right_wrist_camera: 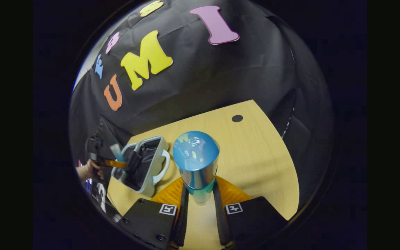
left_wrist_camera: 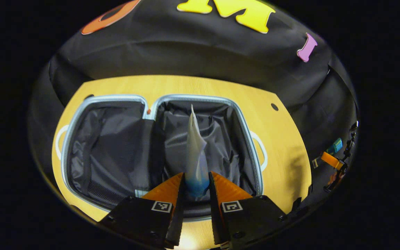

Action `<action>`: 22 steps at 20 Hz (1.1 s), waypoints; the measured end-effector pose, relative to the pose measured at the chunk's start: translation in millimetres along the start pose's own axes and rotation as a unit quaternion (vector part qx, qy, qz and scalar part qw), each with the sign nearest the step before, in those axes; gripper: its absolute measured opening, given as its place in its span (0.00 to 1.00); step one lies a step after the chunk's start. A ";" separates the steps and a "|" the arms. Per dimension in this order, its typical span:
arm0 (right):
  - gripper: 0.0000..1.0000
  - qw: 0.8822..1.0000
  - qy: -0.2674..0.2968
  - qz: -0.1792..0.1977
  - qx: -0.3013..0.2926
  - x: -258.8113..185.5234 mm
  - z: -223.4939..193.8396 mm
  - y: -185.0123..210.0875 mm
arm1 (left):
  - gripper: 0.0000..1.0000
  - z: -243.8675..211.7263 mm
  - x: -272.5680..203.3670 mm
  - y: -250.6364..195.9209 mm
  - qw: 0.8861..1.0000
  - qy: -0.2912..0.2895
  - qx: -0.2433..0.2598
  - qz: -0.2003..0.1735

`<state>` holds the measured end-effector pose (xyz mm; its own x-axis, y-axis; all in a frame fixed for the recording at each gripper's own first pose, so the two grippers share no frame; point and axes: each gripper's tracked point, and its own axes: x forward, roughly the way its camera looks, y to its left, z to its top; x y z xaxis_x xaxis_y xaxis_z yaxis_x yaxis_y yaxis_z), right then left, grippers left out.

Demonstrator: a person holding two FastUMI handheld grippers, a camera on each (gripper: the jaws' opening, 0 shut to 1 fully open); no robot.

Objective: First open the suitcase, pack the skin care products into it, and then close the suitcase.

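My left hand-held gripper hangs over the near edge of the open suitcase, pointing forward and down into it, its two orange fingers clamped on the blue end of a white tube whose flat crimped tip points away from me over the right half of the dark lining. The suitcase lies flat on the yellow wooden table, both halves spread side by side, pale blue rim all round, a white handle at its right edge. My right hand-held gripper is held above the bare table off to the suitcase's right, its fingers gripping the lower part of a shiny blue bottle that stands upright between them, cap end toward the camera. In the right gripper view the suitcase sits to the left, well apart from the bottle, with my other hand holding its gripper and the tube at the case's far side.
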<state>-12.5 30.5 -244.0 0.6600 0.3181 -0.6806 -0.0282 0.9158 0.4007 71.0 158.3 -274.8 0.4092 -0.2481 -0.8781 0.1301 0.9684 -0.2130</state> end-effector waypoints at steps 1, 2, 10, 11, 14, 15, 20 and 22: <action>0.34 0.999 0.020 0.017 0.022 -10.5 -9.6 8.8 | 0.45 -4.4 11.2 -1.3 0.999 0.031 -0.003 -0.019; 0.33 0.998 0.032 0.037 0.046 -22.4 -16.6 19.9 | 0.38 -9.7 22.3 -0.4 0.998 0.060 -0.006 -0.032; 0.34 0.996 0.049 0.061 0.045 -76.7 -34.8 42.9 | 0.37 -32.5 57.6 12.1 0.979 0.194 -0.042 -0.039; 0.31 0.996 0.049 0.060 0.049 -77.0 -35.0 41.8 | 0.37 -38.7 57.8 14.4 0.974 0.221 -0.041 -0.036; 0.34 0.996 0.046 0.059 0.041 -78.4 -28.1 45.2 | 0.44 -41.8 53.8 12.1 0.964 0.263 -0.031 -0.033; 0.34 0.997 0.046 0.060 0.035 -78.3 -26.5 49.4 | 0.36 -41.2 55.2 12.0 0.963 0.266 -0.027 -0.029; 0.34 0.995 0.061 0.079 -0.020 -71.6 -18.6 89.1 | 0.56 -40.7 51.2 4.0 0.967 0.252 -0.026 -0.036; 0.34 0.992 0.075 0.088 -0.043 -61.5 -17.5 112.2 | 0.72 -35.6 45.5 -1.7 0.972 0.230 -0.028 -0.043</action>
<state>-69.4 118.0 -168.0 0.5202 0.5027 -0.6904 -0.2023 0.8579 0.4723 57.2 146.4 -329.6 -0.0487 -0.3020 -0.9521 0.0907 0.9479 -0.3053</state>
